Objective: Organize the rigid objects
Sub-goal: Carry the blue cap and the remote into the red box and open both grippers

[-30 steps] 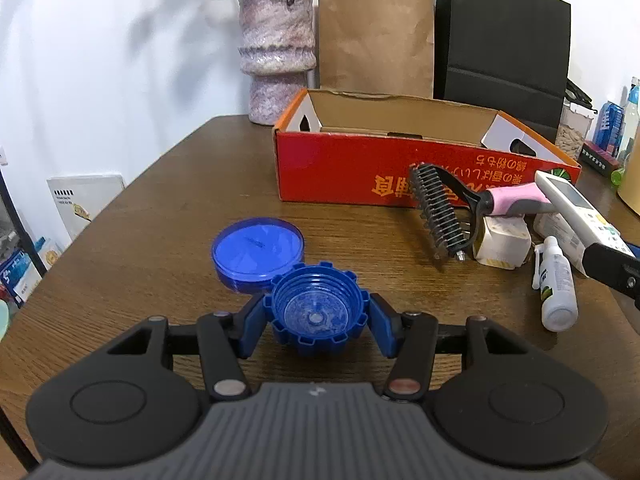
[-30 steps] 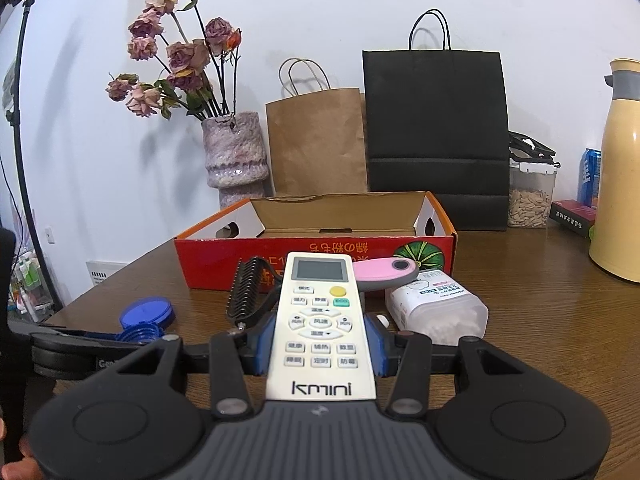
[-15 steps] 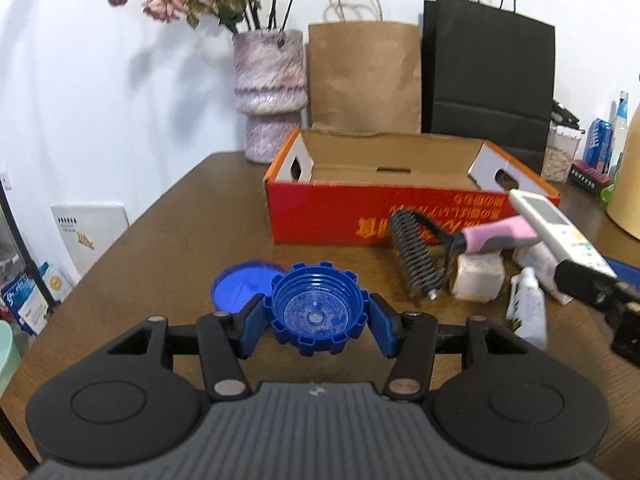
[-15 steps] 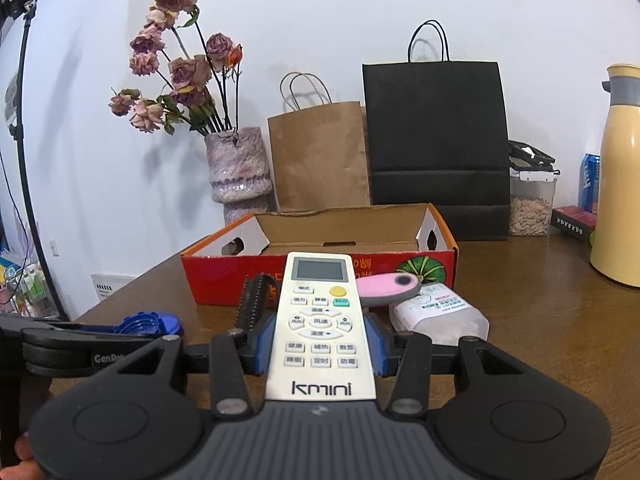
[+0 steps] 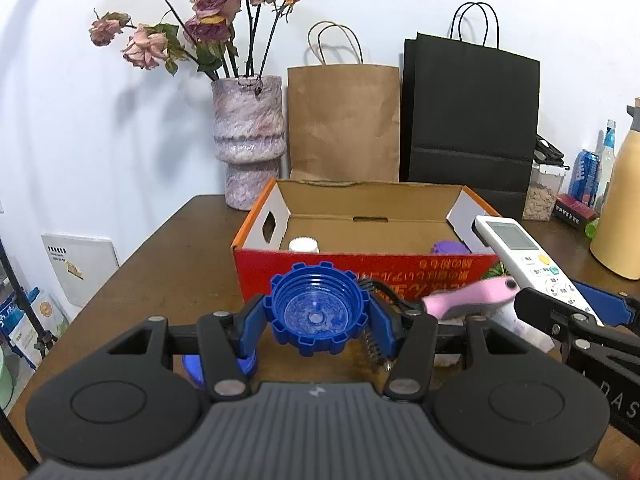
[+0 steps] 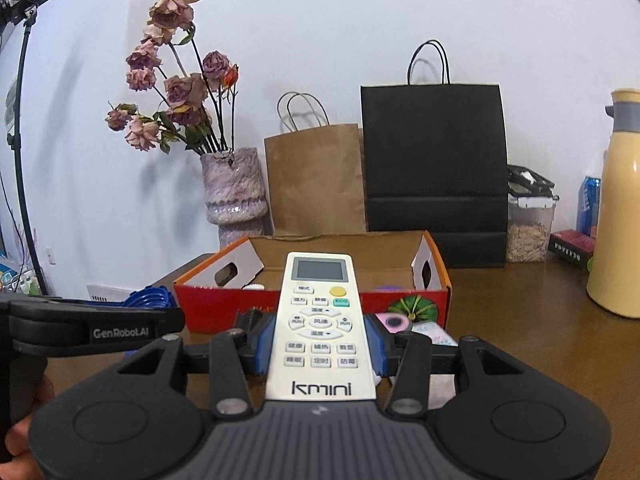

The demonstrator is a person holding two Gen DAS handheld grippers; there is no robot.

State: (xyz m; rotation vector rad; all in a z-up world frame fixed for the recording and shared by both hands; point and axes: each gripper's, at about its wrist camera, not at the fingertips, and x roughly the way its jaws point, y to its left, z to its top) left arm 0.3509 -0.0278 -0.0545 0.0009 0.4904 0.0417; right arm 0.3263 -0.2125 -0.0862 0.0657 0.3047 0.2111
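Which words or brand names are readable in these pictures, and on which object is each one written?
"kmini": on the white remote held in the right gripper.
"GenRobot.AI": on the left gripper, along its black side.
Red box: orange characters, upside down, unreadable.
Remote button labels: too small.

light: bright, even | shadows: soft on wall | edges: fisheye-bent, dark corners

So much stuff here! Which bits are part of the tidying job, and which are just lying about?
Part of the job: blue cap, remote, red box, pink-handled brush.

Just lying about: vase, brown bag, black bag, yellow flask, seed jar.
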